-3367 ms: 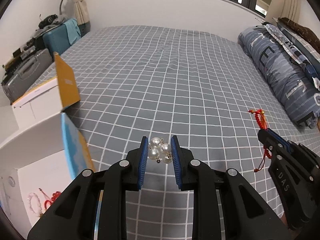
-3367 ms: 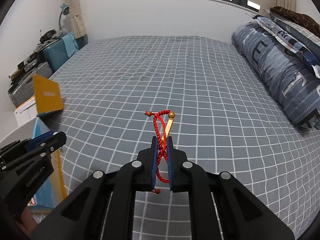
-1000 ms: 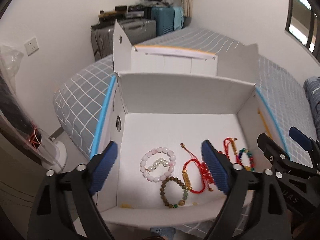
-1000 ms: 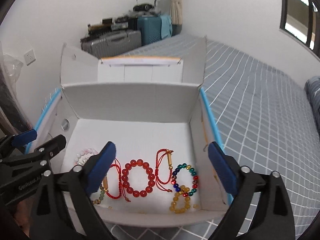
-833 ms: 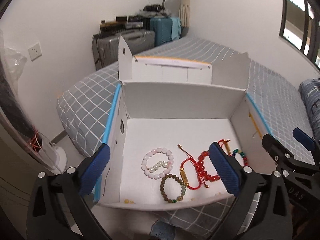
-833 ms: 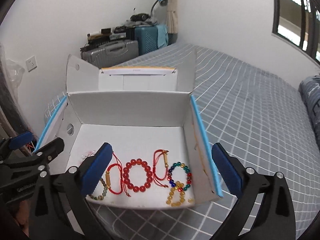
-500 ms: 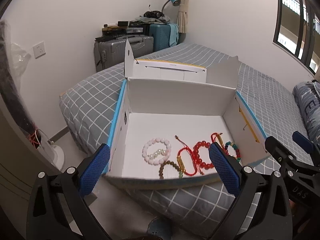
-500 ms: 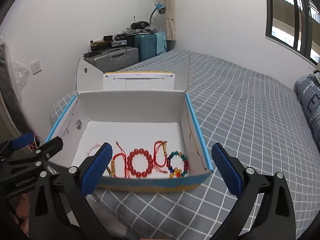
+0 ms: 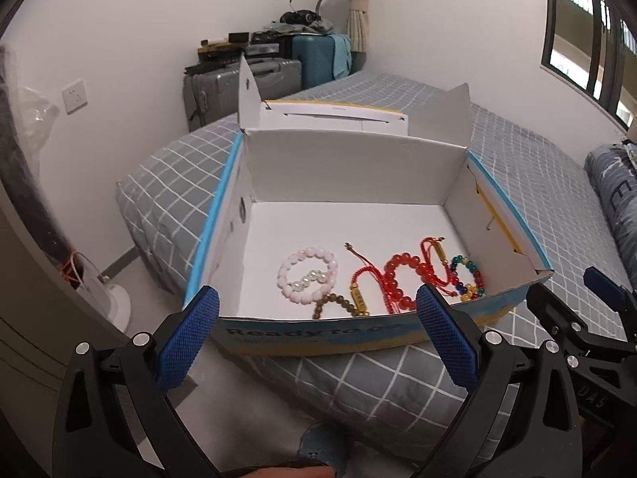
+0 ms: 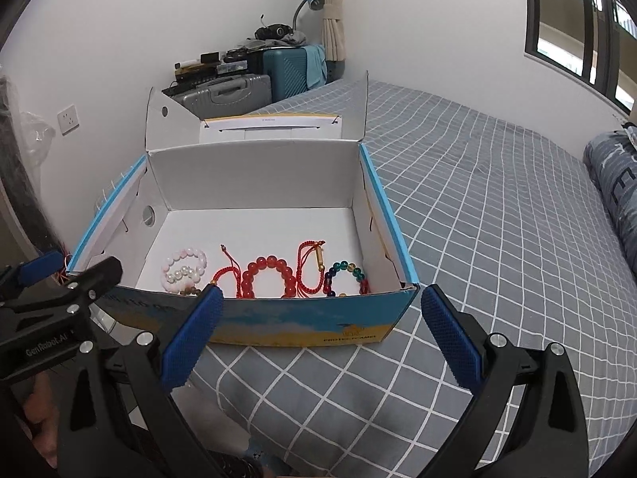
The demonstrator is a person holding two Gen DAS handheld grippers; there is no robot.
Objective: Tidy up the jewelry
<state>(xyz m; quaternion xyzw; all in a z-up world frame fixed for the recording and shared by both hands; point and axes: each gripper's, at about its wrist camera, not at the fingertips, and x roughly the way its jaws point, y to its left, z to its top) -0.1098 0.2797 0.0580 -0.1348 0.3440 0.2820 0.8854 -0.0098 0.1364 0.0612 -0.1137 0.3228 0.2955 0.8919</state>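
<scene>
Box (image 9: 318, 336) printed "Ready to go", bracelets (image 9: 306, 281) inside

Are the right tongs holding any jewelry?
No: the right tongs are wide open and empty, short of the box.

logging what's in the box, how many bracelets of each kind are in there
Beaded bracelets: 4 (pink, brown, red, multicolour)
Red cord bracelets: 2 (one with a gold bar, one with a gold tube)
Pearl cluster inside the pink bracelet: 1
Total: 7 in the box
</scene>
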